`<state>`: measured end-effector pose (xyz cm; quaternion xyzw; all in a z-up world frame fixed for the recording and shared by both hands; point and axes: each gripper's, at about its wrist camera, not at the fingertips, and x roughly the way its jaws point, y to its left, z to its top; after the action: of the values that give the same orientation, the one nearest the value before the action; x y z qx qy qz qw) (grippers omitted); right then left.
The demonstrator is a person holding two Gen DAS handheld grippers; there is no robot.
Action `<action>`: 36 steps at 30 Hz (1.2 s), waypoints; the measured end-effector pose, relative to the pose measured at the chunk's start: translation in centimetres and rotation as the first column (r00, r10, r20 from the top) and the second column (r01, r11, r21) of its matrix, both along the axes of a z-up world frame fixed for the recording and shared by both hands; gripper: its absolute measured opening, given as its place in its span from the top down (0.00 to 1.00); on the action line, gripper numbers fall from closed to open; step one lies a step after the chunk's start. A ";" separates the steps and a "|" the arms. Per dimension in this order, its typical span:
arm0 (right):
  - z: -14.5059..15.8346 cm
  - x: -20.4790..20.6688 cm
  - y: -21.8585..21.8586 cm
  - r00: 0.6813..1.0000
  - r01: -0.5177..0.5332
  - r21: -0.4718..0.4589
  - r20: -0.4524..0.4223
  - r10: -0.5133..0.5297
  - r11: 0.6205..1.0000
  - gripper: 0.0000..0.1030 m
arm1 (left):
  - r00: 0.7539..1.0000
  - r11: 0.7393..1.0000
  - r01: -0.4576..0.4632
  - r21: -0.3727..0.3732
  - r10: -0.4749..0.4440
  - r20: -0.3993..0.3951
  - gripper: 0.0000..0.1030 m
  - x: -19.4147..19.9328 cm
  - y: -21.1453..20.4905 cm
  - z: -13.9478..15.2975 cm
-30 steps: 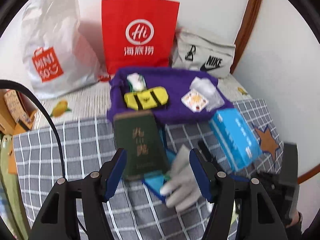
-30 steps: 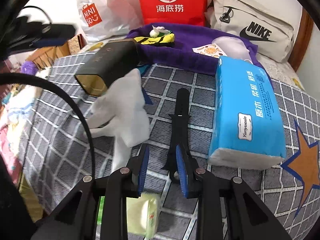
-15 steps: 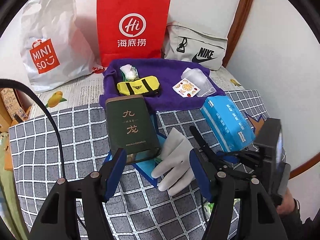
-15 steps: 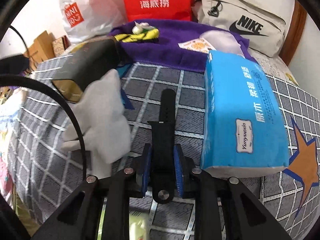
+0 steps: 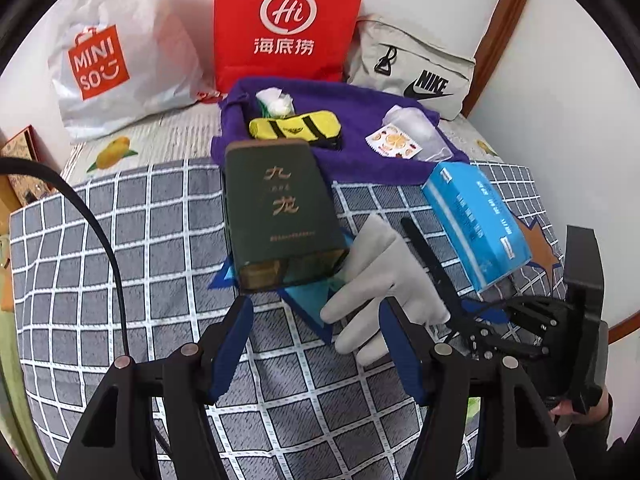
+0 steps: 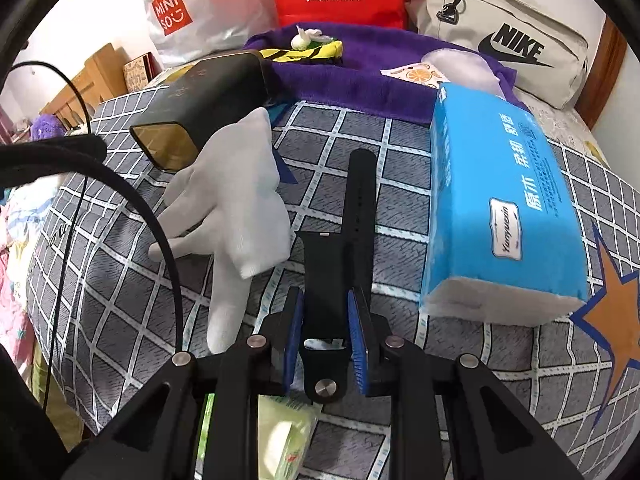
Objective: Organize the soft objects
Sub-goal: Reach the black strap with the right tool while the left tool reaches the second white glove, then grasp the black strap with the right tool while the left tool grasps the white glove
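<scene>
Right hand-held gripper — blue pads closed against both edges of the black watch strap, near its buckle end; the rest of the strap lies flat on the checked bedspread, pointing toward the purple towel. Left hand-held gripper — released, jaws standing wide with nothing between them, hovering over the fingertips of the white glove.

Position of task items: the glove lies between the dark green box and the strap, its cuff beside the box's near end. The blue tissue pack sits just right of the strap. Yellow pouch and a small white bundle rest on the towel.

Risks, as judged:
- Strap is held only at one end; on lifting, the free length will likely droop and swing — could drag against the tissue pack or glove.
- Grip is on a narrow, smooth edge; a twist could let it slip out.
- Both grippers work close together; the left one closing on the glove could clip the strap or the right gripper's fingers.
- Glove cuff may be pinned under the box — cannot tell; pulling could shift the box.
</scene>
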<state>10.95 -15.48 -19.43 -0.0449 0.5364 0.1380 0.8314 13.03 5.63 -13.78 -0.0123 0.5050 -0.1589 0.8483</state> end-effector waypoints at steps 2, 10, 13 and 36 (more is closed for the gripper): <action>-0.2 0.1 0.4 1.000 -0.017 -0.015 0.004 0.017 1.000 0.75 | 1.000 1.000 -0.003 0.009 0.003 -0.010 0.38 0.2 0.0 -0.3; 0.6 0.3 -0.9 1.000 -0.016 0.064 0.023 0.014 0.998 0.80 | 0.999 0.999 0.035 -0.014 -0.035 -0.034 0.36 -0.6 -1.4 -1.2; 1.6 0.1 -1.2 0.999 -0.012 0.080 0.049 0.008 0.997 0.80 | 0.997 0.998 0.050 -0.025 -0.051 -0.060 0.35 -0.5 -3.0 -2.2; 6.3 -2.8 -5.9 0.985 0.079 0.092 0.147 -0.092 0.993 0.80 | 0.989 0.998 0.059 0.005 -0.058 -0.132 0.88 2.7 -8.1 -6.1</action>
<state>8.15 -21.38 -13.15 0.0035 0.4667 0.1213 0.8760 15.68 -2.45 -19.90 -0.0040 0.5610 -0.1803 0.8079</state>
